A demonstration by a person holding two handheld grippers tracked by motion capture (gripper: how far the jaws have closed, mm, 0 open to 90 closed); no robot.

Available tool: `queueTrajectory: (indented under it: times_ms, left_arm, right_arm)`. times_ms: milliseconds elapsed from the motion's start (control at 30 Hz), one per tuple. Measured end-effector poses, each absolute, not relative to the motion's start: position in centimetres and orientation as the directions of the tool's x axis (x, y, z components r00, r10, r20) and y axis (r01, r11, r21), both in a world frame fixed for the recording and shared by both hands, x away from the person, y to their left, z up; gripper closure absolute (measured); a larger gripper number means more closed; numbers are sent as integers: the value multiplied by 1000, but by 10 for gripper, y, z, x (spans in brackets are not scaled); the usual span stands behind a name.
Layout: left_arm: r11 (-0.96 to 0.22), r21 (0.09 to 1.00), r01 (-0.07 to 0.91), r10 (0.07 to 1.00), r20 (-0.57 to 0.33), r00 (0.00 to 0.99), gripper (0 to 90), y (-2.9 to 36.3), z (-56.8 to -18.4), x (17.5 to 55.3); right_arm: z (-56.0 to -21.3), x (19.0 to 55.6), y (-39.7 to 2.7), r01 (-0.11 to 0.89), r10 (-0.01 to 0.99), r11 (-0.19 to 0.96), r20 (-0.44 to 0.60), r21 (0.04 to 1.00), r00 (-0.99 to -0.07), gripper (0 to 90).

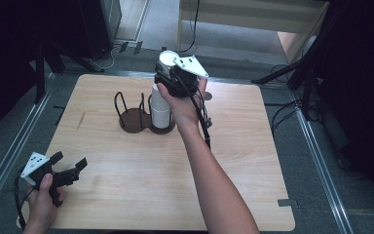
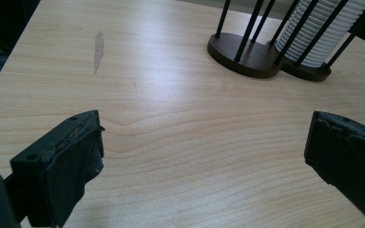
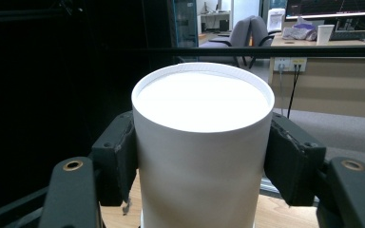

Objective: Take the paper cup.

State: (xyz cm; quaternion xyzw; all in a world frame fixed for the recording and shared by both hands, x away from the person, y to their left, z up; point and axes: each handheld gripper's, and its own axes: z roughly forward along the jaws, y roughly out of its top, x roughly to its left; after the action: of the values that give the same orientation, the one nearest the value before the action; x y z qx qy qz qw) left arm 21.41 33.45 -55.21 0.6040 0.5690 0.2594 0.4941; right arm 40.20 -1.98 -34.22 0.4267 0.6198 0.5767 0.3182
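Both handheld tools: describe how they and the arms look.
Each tool, left tool and right tool, is black, with two padded jaws and a grey three-cornered plate dotted black on top. A black cable trails from the right one. Forearms are bare, sleeveless.

A square table (image 1: 126,195) with a pale wood-grain top carries the scene. A dark brown holder (image 1: 139,119) with two round bases and thin upright black rods stands on it, just below the right gripper (image 1: 168,66) and well ahead of the left gripper (image 1: 70,168). A stack of white cups (image 1: 159,109) sits in the holder's bay under the right gripper. A pale scuff mark (image 2: 98,47) lies ahead of the left gripper.
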Motion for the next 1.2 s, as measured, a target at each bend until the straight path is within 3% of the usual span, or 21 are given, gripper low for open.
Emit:
queueTrajectory:
  times_ms: [1200]
  left_arm:
    - [125,893,432,944,-241,226,0,334,-552,214]
  right_arm:
    - [-343,393,-64,141,924,0,54,990,-378,336]
